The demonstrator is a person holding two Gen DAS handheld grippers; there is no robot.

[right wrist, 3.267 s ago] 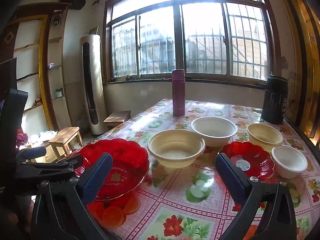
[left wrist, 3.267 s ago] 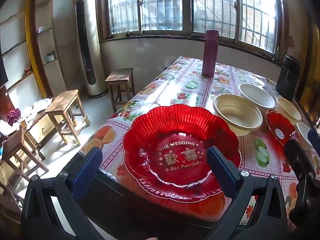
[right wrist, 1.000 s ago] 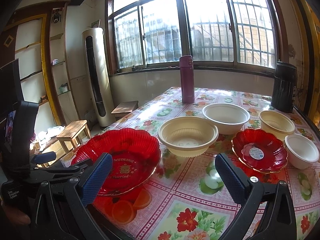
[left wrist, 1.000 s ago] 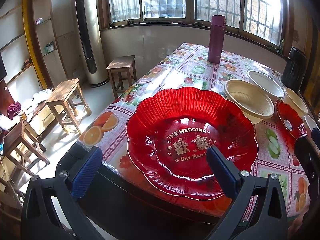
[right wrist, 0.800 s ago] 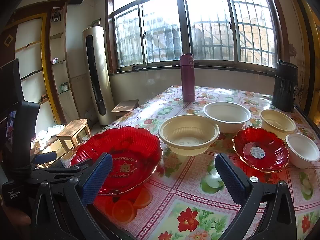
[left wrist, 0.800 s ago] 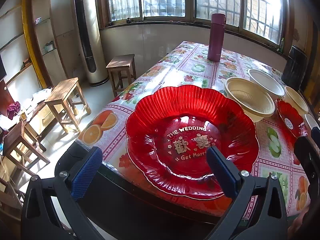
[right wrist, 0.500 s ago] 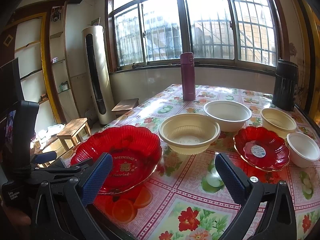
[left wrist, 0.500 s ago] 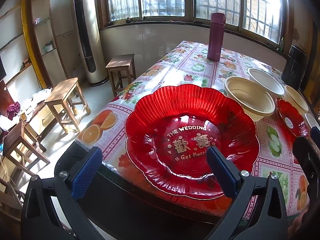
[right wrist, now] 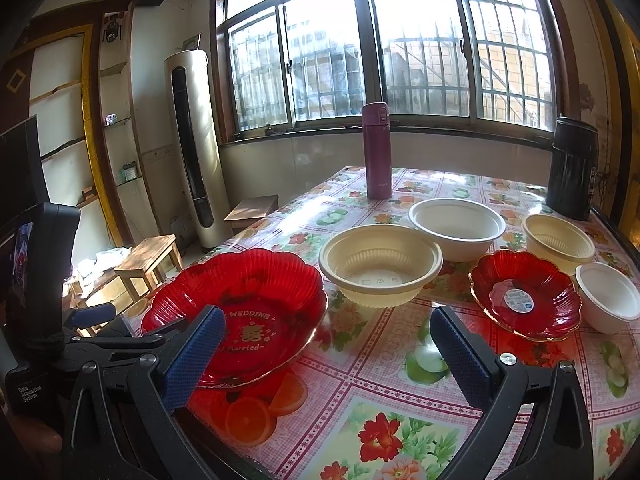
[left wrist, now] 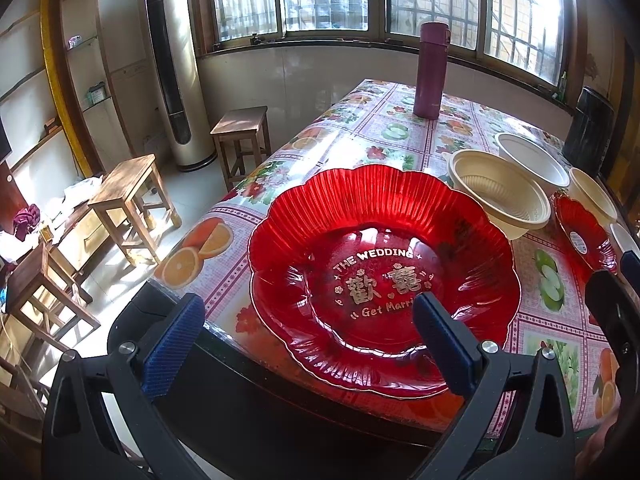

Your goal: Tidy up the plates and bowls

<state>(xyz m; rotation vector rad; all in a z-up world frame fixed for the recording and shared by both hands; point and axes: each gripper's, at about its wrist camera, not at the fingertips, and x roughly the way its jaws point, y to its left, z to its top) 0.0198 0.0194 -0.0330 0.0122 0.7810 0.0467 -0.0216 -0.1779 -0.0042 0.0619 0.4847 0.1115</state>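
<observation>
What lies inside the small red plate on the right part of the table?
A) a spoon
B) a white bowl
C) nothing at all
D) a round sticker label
D: the small red plate has a round sticker label on its inner bottom; the white bowl stands beside it, not in it.

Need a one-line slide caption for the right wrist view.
Open right tool faces large red plate, small red plate.

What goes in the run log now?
left hand-held gripper: open, empty | right hand-held gripper: open, empty | large red scalloped plastic plate: on table
</observation>
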